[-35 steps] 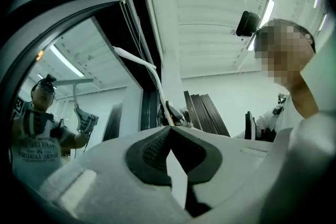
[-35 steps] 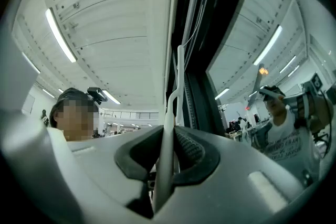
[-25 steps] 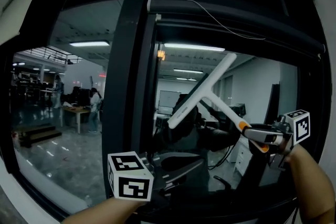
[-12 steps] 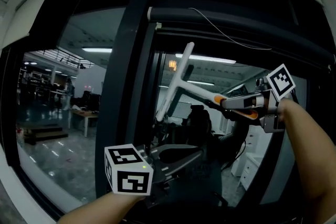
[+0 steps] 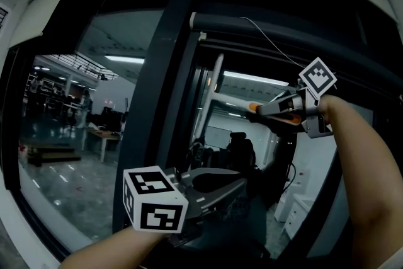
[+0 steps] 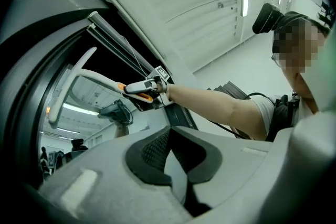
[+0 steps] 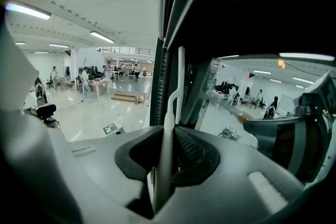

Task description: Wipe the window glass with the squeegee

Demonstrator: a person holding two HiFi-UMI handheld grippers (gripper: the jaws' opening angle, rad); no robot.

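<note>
- The right gripper (image 5: 272, 109) is raised high with its jaws clamped tight on the handle of the squeegee (image 5: 218, 81). The right gripper view shows the white handle running straight between the two pads.
- The blade stands upright in the upper part of the window glass (image 5: 252, 138), just beside the dark frame upright (image 5: 160, 91) at the pane's left edge. It looks laid against the glass, though I can't confirm full contact from here.
- The left gripper (image 5: 243, 182) hangs low near the pane's bottom edge. Its jaws are closed together on nothing, and it plays no part.
- The squeegee looks like a light tool, a slim white plastic stem with a long narrow blade bar. Weight should be no trouble for one gripper.
- The stem looks stiff, but the blade is long compared with the grip. Uneven pressure could twist it in the pads or lift one end off the glass.
- The hold sits back from the orange collar (image 5: 252, 108), on the handle proper, which seems sensible. A smooth plastic handle may slip, so a firm squeeze counts.
- The rubber edge should give slightly, so steady, even pressure is probably best.
- The pane itself is the breakable thing here.
</note>
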